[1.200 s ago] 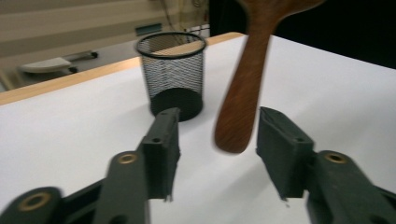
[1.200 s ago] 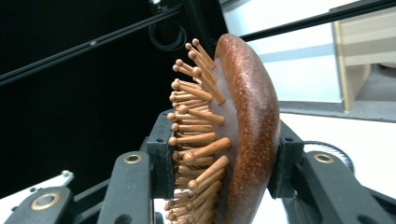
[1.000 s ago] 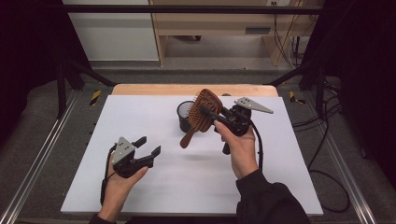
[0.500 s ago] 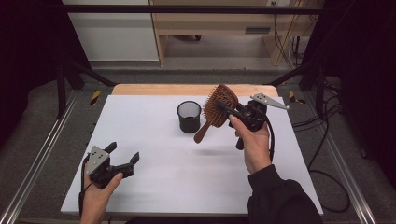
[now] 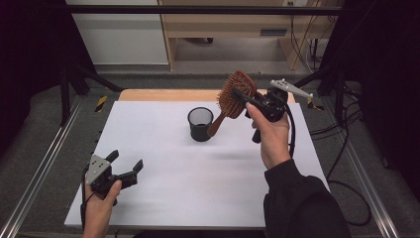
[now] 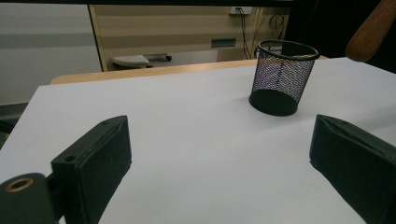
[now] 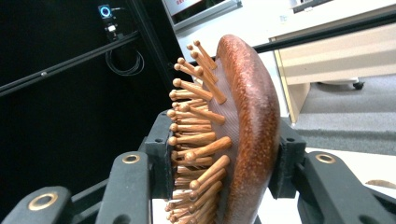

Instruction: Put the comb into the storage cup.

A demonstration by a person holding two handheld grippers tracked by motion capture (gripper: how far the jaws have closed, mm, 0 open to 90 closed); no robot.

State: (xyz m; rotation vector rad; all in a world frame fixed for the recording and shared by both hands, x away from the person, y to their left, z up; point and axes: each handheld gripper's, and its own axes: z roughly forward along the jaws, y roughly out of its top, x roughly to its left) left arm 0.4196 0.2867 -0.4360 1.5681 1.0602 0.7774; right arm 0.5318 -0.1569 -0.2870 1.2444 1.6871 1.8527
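We see the wooden hairbrush (image 5: 236, 95) held up in the air over the far right part of the white table (image 5: 198, 183), its head pinched between the jaws of the right gripper (image 5: 247, 99). In the right gripper view the two black jaws press on the brush (image 7: 243, 135) from either side, one against the bristle face, the other against the smooth rounded back. The long axis of the brush runs on a slant: head up and toward the right hand (image 5: 271, 136), handle down and to the left. The tip of the handle hangs just beside the rim of the black mesh cup (image 5: 200, 124), on the cup's right side, and above the table, not inside the cup. This is the relation on which we judge the coming move to turn: the cup lies below and to the left of the claw, so the handle would have to be brought over the opening and stood more upright before it could go in.

The left gripper (image 5: 124, 166) sits low near the front left corner of the table, well apart from the cup. Its jaws have just been opening and now stand spread with nothing between them. In the left gripper view the cup (image 6: 279, 77) stands upright beyond the jaws, and the handle end (image 6: 371, 32) shows at the upper right. The right hand is the nearer one to the cup.
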